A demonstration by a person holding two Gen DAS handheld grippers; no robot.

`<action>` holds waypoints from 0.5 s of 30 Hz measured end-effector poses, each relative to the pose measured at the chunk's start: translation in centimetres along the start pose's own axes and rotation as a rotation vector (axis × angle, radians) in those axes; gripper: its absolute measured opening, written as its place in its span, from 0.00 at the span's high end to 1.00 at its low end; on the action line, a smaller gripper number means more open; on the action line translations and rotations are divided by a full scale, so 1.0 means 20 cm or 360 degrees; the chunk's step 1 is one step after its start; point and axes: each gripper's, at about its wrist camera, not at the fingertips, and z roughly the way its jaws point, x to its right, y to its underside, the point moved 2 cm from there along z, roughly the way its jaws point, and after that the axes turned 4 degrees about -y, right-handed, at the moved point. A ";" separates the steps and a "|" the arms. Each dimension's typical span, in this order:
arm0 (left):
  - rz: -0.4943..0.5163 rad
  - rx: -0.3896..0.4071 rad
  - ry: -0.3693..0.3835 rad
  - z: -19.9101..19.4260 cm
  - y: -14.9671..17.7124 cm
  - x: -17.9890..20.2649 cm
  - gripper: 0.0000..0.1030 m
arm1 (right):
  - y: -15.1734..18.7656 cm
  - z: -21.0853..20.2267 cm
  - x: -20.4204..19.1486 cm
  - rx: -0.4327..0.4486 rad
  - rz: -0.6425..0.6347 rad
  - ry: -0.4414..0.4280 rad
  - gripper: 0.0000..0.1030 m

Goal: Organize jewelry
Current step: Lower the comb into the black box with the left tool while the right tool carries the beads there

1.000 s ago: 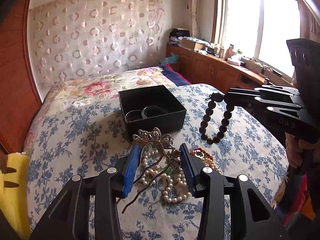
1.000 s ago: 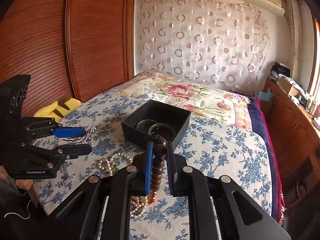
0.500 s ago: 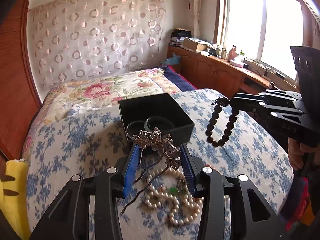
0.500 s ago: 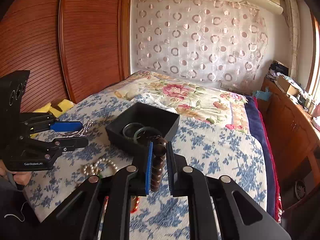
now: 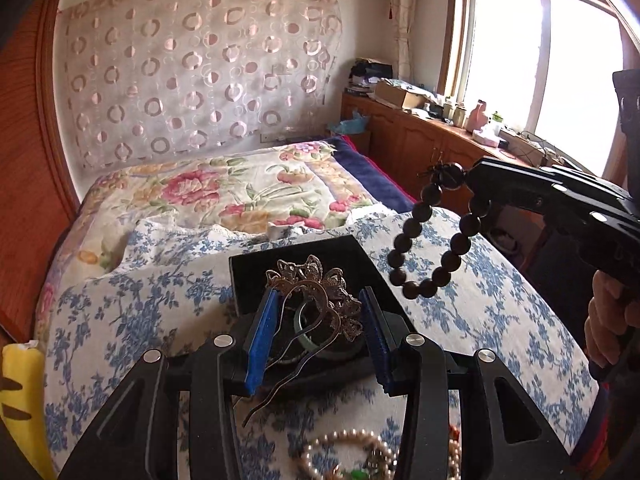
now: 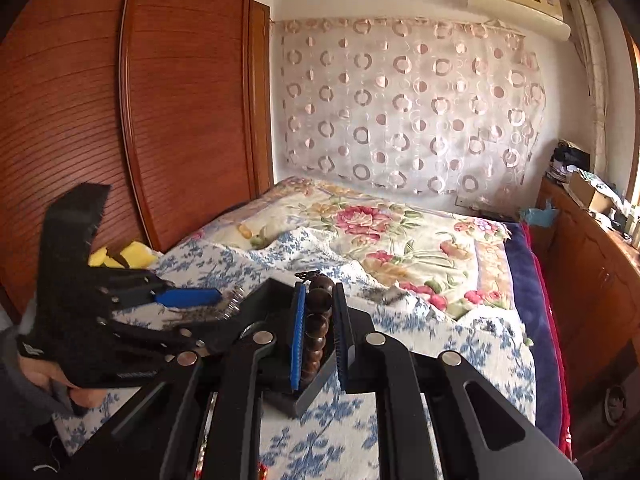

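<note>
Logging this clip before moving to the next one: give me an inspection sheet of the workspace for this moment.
Surface: bed under a blue-floral cover, flowered quilt behind.
Job's things: black box on the bed, bangles inside; ornate metal hairpin and dark bead bracelet both held above the bed near the box; pearl necklace lying loose on the cover.
Clutter: yellow plush at the bed's edge.
Grippers: left gripper shut on the hairpin; right gripper shut on the bracelet, which hangs from it.
Cables: nothing seen on the bed.
Surroundings: wooden wardrobe, circle-patterned curtain, cluttered cabinet under the window.
</note>
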 end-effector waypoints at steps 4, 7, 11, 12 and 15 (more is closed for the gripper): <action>-0.0013 -0.0023 0.0012 0.10 -0.03 0.00 0.61 | -0.03 0.05 0.04 0.0000 -0.0008 -0.0032 0.86; -0.0017 -0.0035 0.0029 0.15 -0.06 0.01 0.61 | -0.04 0.08 0.05 -0.0006 -0.0019 -0.0047 0.86; 0.0017 -0.0053 0.0023 0.20 -0.06 0.02 0.61 | -0.05 0.12 0.07 -0.0023 -0.0004 -0.0070 0.86; 0.0013 -0.0047 0.0026 0.20 -0.05 0.01 0.61 | -0.05 0.13 0.08 -0.0026 -0.0006 -0.0073 0.86; -0.0014 -0.0032 0.0017 0.18 -0.06 -0.03 0.61 | -0.05 0.16 0.08 -0.0032 -0.0002 -0.0079 0.86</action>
